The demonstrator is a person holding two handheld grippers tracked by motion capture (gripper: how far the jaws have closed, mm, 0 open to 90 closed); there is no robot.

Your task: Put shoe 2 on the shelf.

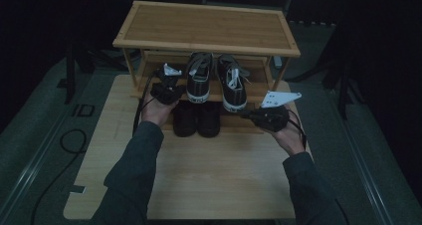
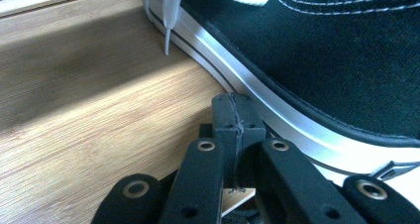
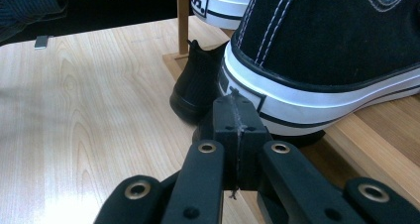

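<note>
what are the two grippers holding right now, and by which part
Nothing. The left gripper and the right gripper are both shut on empty jaws, each beside the white sole of a black sneaker on the rack's shelf.

I work at a pale wooden counter [image 1: 199,185] in a dim room; grey floor [image 1: 40,130] surrounds it, darkness beyond.

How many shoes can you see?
4. Two black-and-white sneakers sit side by side on the rack's middle shelf. Two all-black shoes sit below them. More might hide farther back.
</note>
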